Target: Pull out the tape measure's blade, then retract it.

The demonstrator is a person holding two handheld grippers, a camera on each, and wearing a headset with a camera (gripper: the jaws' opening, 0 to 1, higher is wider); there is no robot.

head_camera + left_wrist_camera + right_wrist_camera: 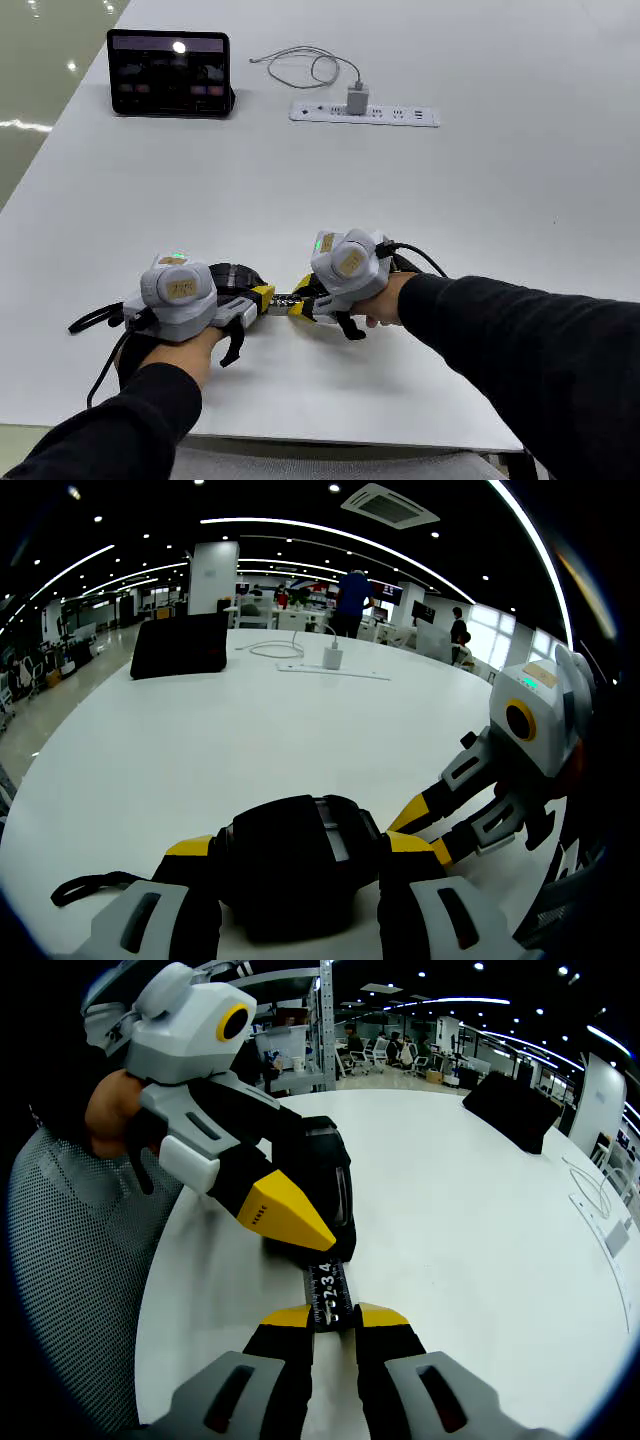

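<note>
L gripper (300,846): case (298,880); R gripper (336,1318): blade (328,1285) (nos. legible)

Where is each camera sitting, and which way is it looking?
Head view: on the person's head, looking forward and down at the table; both sleeves show.
Left gripper view: on the left tool, facing along its jaws, which clamp the tape measure.
Right gripper view: on the right tool, facing its jaws pinching the blade.
Shared: both gripper views see the tape measure.

Blade (329,1290) tip hid betw. R gripper (332,1318) tips.
</note>
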